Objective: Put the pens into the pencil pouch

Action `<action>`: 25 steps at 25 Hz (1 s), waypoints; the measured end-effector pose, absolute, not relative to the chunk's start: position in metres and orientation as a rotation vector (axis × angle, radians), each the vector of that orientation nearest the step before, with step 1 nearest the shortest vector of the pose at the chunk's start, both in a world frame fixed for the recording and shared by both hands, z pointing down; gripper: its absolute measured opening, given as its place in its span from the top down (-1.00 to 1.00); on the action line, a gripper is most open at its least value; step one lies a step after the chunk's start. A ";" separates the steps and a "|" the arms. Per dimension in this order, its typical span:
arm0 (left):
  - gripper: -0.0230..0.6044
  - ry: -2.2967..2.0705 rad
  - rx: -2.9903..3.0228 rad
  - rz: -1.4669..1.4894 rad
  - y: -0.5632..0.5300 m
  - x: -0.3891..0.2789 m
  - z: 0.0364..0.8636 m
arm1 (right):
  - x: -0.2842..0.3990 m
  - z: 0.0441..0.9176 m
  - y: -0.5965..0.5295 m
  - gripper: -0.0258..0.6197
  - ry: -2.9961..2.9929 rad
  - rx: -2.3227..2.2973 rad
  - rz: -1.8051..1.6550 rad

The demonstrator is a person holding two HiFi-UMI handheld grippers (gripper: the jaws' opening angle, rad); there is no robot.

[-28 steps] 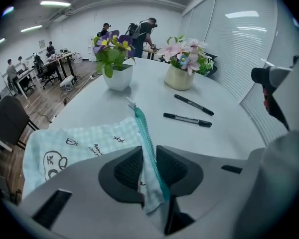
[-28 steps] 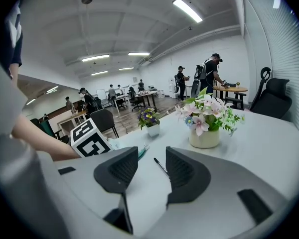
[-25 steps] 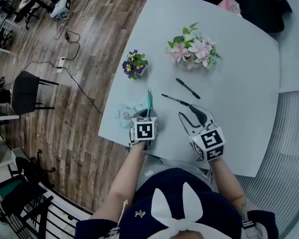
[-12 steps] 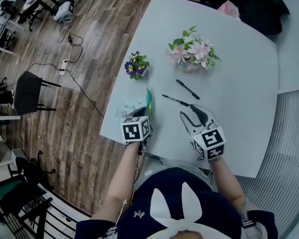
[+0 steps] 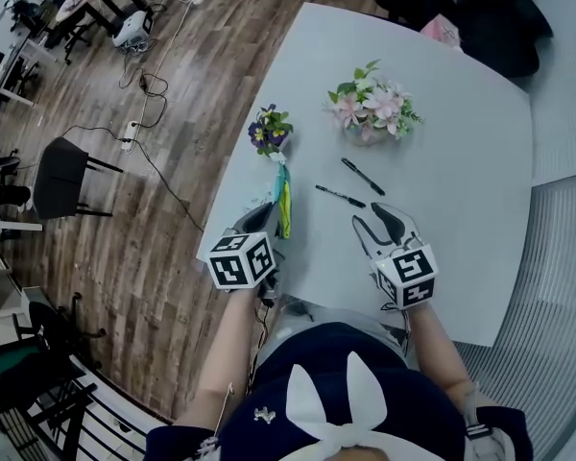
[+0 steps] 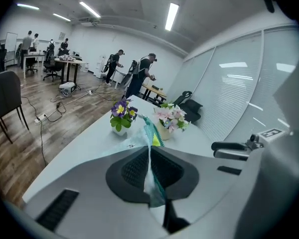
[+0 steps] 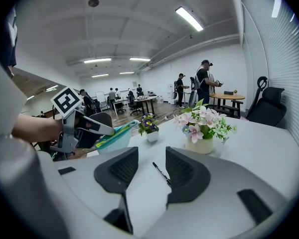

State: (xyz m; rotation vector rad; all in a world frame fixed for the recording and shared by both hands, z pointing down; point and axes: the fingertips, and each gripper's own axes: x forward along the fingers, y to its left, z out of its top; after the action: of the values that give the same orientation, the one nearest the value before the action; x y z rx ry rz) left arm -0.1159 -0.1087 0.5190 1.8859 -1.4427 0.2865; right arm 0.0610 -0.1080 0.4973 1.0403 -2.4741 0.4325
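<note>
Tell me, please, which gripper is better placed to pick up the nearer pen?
Right. The right gripper is open and empty, with the nearer pen lying just ahead of its jaws. The left gripper is shut on the pencil pouch, holding it up.

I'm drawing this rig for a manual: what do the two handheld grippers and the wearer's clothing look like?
The left gripper and right gripper have pale grey bodies, black ribbed pads and a white cube carrying black square markers. The forearms are uncovered; the top is dark navy with a white bow.
</note>
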 end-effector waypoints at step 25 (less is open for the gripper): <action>0.83 -1.391 1.969 0.203 -0.081 -0.111 0.483 | 0.067 0.586 -0.135 0.44 -2.346 0.924 0.477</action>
State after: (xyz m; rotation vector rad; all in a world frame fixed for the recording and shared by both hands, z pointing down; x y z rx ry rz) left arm -0.1114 -0.0815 0.4829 1.9694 -1.3906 0.2031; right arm 0.0671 -0.1348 0.5860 0.9243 -2.3463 0.4770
